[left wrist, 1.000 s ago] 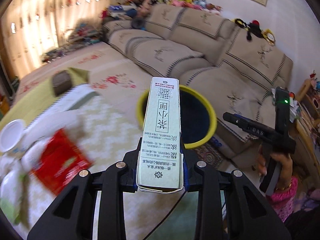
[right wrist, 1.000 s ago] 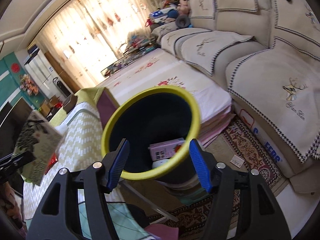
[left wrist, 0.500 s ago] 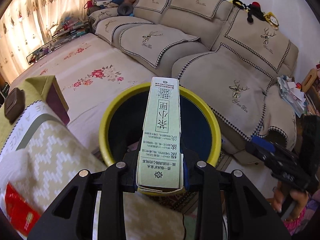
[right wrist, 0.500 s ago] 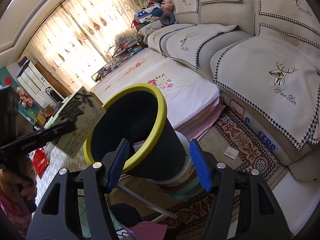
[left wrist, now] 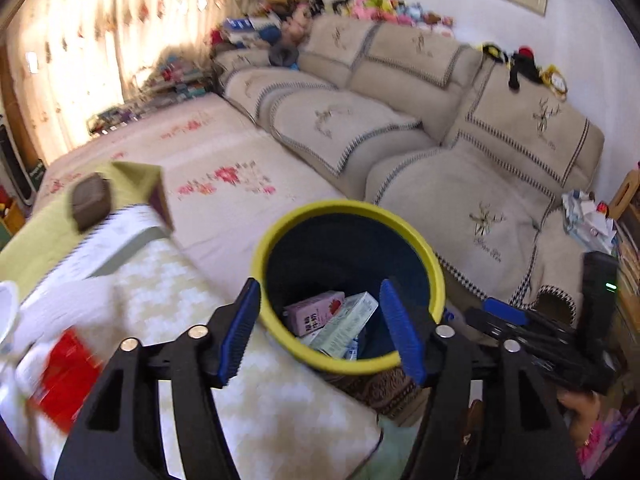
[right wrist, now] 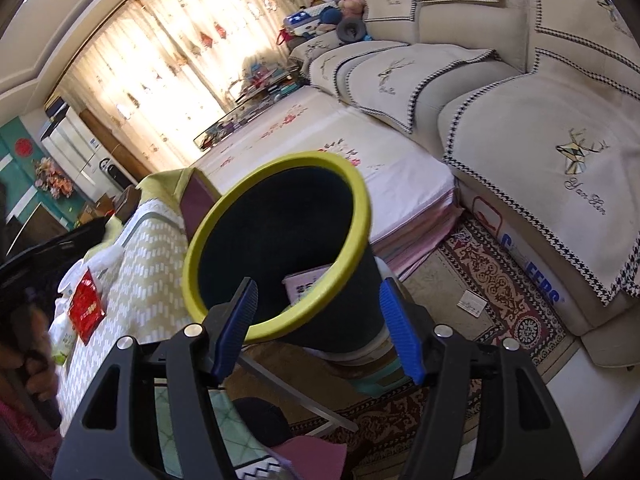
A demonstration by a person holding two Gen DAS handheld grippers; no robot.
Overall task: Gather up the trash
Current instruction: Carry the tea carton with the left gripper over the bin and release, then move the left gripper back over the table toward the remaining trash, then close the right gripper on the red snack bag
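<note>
One round dark bin with a yellow rim (left wrist: 434, 276). Two cartons inside it: one lilac-pink (left wrist: 314, 312), one pale green (left wrist: 346, 326). One flat red packet (left wrist: 66, 376) on the patterned tablecloth (left wrist: 280, 412), near its left edge. One small brown box (left wrist: 90, 200) at the far corner.

Red packet (left wrist: 66, 380) motion-blurred, white bowl (left wrist: 7, 312) cut off at left edge.
</note>
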